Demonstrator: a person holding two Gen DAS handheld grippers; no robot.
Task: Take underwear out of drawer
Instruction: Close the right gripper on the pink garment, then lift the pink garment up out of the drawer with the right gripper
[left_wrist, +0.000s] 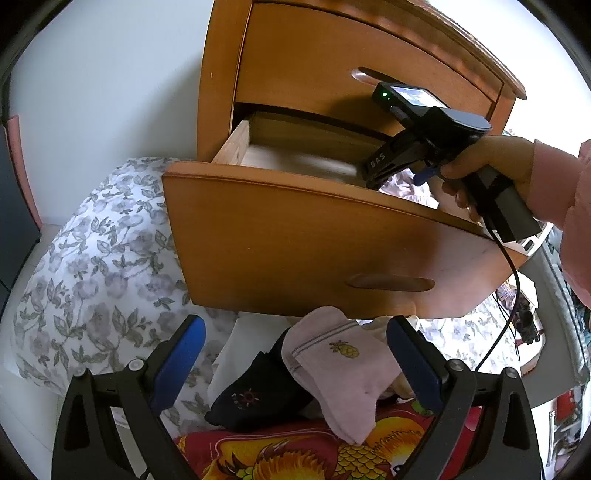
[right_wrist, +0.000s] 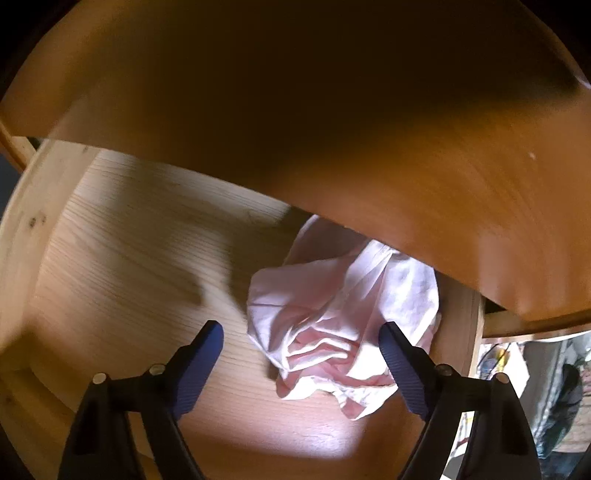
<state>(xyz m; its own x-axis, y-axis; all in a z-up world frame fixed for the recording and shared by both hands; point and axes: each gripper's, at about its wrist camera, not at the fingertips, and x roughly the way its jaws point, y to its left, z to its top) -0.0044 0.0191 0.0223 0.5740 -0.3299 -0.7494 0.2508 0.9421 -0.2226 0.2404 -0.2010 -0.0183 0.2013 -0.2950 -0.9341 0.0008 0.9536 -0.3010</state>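
Lying crumpled at the right end of the drawer (right_wrist: 122, 236): pink underwear (right_wrist: 332, 317). Straddling it, the right gripper (right_wrist: 301, 350), pads apart, gripping nothing, reaching in for the grab. Idling wide open over socks (left_wrist: 332, 369): left gripper (left_wrist: 295, 358).

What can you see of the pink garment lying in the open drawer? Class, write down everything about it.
The pink garment is pale pink, thin, soft-looking cloth with deeper pink folds, crumpled into a loose heap rather than folded. It lies on the bare wooden drawer floor near the right-hand wall, its far edge under the closed drawer above. The right tool hangs over it, blue pads apart, not pressing it. The left wrist view shows only a sliver behind the drawer front.
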